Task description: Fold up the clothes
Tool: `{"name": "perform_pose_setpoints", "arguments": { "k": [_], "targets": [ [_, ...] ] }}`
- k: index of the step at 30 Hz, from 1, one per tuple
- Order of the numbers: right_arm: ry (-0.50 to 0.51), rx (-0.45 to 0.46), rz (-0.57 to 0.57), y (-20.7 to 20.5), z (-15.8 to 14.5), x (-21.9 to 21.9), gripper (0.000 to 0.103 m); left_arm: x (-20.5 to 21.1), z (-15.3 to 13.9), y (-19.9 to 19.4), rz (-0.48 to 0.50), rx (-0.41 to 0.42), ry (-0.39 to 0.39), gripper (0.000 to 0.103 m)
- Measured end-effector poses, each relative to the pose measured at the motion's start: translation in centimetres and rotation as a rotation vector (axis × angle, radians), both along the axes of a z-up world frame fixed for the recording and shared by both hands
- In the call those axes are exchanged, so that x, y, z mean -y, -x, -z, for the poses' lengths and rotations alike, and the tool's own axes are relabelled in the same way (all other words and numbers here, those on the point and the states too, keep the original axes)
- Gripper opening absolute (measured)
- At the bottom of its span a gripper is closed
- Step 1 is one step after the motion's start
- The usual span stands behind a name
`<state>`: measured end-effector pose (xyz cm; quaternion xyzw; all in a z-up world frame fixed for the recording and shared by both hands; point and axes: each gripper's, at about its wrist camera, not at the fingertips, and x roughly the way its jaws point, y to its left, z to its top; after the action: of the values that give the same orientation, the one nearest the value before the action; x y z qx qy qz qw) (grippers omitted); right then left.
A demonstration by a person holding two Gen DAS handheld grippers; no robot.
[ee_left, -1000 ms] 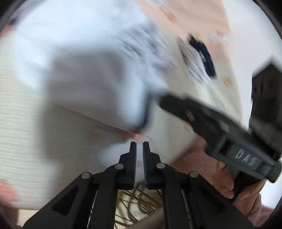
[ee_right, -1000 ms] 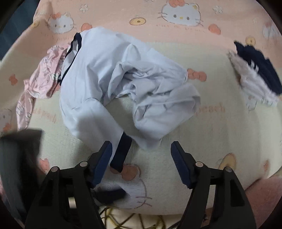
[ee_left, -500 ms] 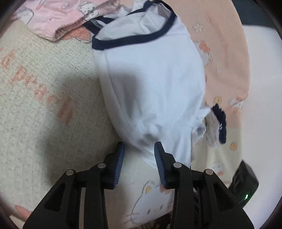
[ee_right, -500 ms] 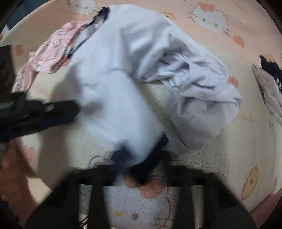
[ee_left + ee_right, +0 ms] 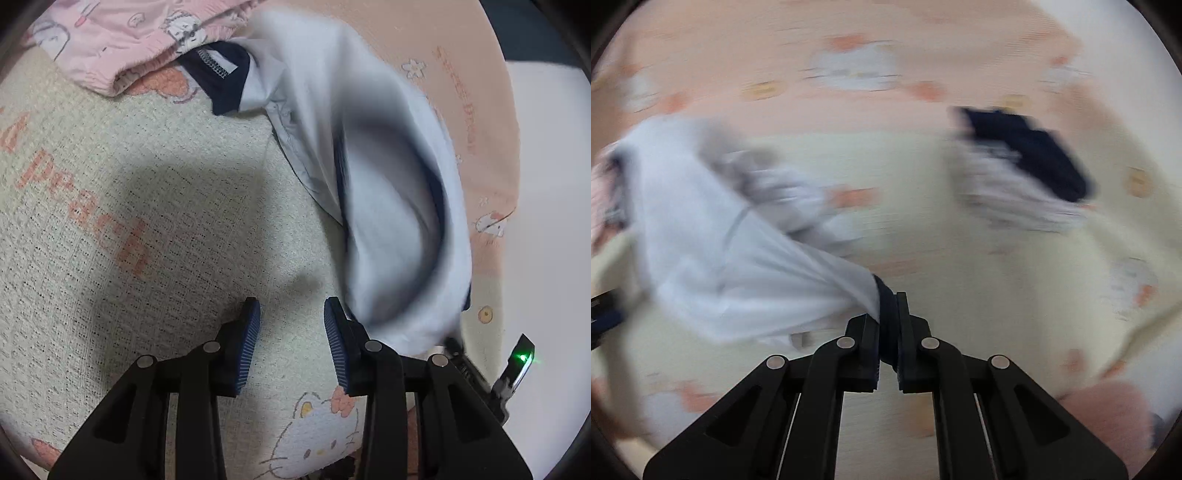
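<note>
A pale blue-white shirt with navy trim lies bunched on a cream and peach cartoon-cat blanket. My left gripper is open and empty, just left of the shirt's blurred lower edge. My right gripper is shut on the shirt's navy-trimmed edge, and the shirt stretches away to the left, blurred by motion.
A pink patterned garment lies at the top left in the left wrist view. A navy and striped garment lies at the right in the right wrist view. The right gripper's body with a green light shows beyond the shirt.
My right gripper has closed on the shirt's navy edge and is pulling it right. My left gripper has opened wider and the shirt has slid off to its right.
</note>
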<state>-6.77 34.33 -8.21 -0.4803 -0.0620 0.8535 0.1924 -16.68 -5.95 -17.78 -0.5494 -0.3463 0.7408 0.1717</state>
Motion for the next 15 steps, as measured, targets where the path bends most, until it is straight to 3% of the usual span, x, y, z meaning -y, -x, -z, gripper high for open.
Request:
{"name": "perform_pose_setpoints", "arguments": {
  "k": [2,3,5,6,10,11,12,15],
  "targets": [
    [-0.081,-0.001,0.143,-0.6,-0.1,-3.4,0.005,-0.4,-0.3,0.2,0.014,-0.005,0.02,0.038],
    [-0.074,0.011,0.221,-1.2,0.0,-5.1,0.012,-0.6,-0.5,0.2,0.024,-0.008,0.032,0.038],
    [0.034,0.001,0.265,-1.8,0.2,-6.6,0.02,-1.3,-1.1,0.3,0.055,-0.023,0.075,0.038],
    [0.092,-0.014,0.261,-1.9,0.1,-6.5,0.034,-1.6,-1.4,0.3,0.07,-0.031,0.099,0.038],
    [0.196,-0.046,0.098,-3.4,-2.1,-1.7,0.042,-1.4,-3.7,-0.4,0.072,-0.081,0.184,0.038],
    [0.196,-0.039,0.049,-3.9,-2.5,-0.1,0.051,-0.9,-4.4,-0.5,0.055,-0.1,0.188,0.038],
    [0.207,-0.016,0.0,-4.5,-2.7,1.1,0.061,0.1,-4.5,-0.6,0.047,-0.105,0.167,0.038],
    [0.349,0.139,-0.136,-6.5,-0.9,4.4,0.062,1.9,-4.3,-0.7,0.049,-0.091,0.113,0.038]
  ]
}}
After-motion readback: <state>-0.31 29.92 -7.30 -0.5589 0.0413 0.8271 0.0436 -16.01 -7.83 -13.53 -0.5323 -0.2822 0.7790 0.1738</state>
